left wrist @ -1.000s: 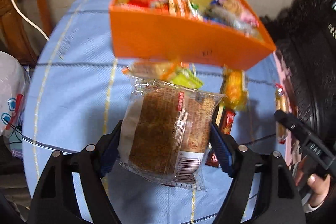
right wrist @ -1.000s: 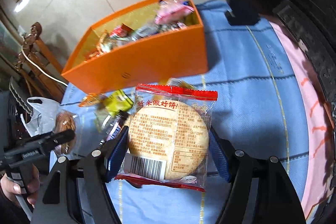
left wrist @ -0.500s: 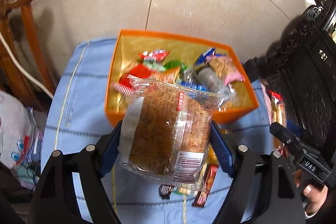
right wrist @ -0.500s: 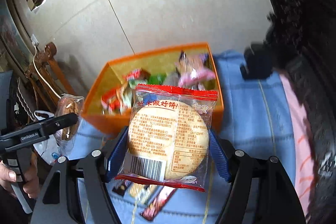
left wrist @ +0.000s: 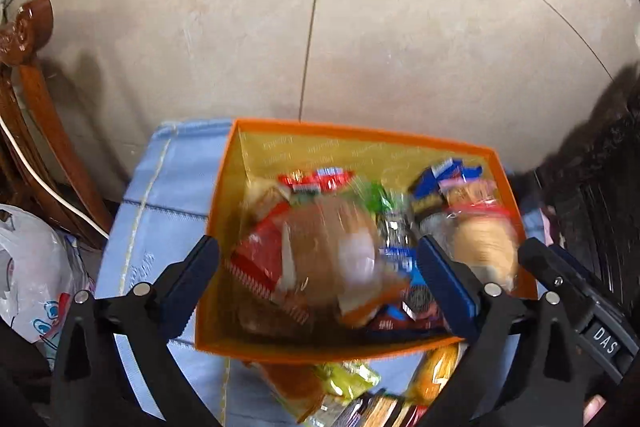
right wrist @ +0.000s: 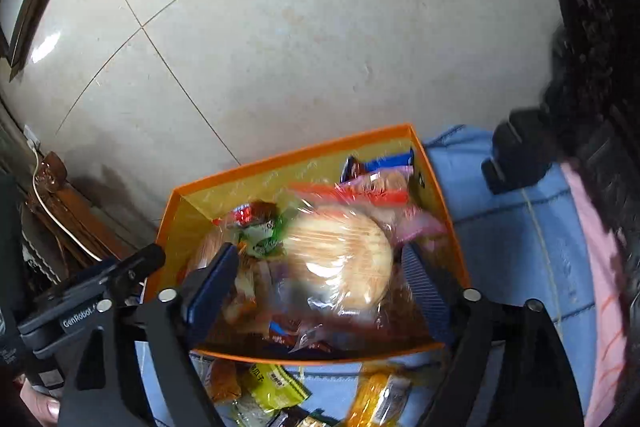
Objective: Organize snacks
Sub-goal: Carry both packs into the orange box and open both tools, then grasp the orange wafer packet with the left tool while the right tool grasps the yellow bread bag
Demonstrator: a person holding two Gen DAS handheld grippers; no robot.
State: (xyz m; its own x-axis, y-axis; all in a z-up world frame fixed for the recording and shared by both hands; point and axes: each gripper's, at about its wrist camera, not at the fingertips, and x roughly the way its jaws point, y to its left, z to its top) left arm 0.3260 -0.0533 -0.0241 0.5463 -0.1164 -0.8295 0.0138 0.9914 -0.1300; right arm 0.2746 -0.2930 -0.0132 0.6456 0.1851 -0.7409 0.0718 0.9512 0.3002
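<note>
An orange box (left wrist: 360, 135) holding several snack packets stands on the blue tablecloth (left wrist: 160, 207). My left gripper (left wrist: 318, 251) hangs over it with its jaws opening. The brown cake packet (left wrist: 332, 247) lies loose and blurred between them, clear of both pads, over the snacks in the box. In the right wrist view my right gripper (right wrist: 320, 259) is above the same box (right wrist: 300, 151), jaws opening too. The round rice cracker packet (right wrist: 340, 259) is loose and blurred between them. Each gripper shows at the edge of the other's view.
Loose snacks lie on the cloth in front of the box, among them a green packet (left wrist: 348, 379) and an orange one (left wrist: 436, 371). A wooden chair (left wrist: 36, 107) and a white plastic bag (left wrist: 32, 267) are at the left, dark carved furniture (left wrist: 600, 187) at the right.
Both grippers have moved forward and up from in front of the box to above it. Both jaws have widened and let go of their packets, which now drop blurred into the box.
</note>
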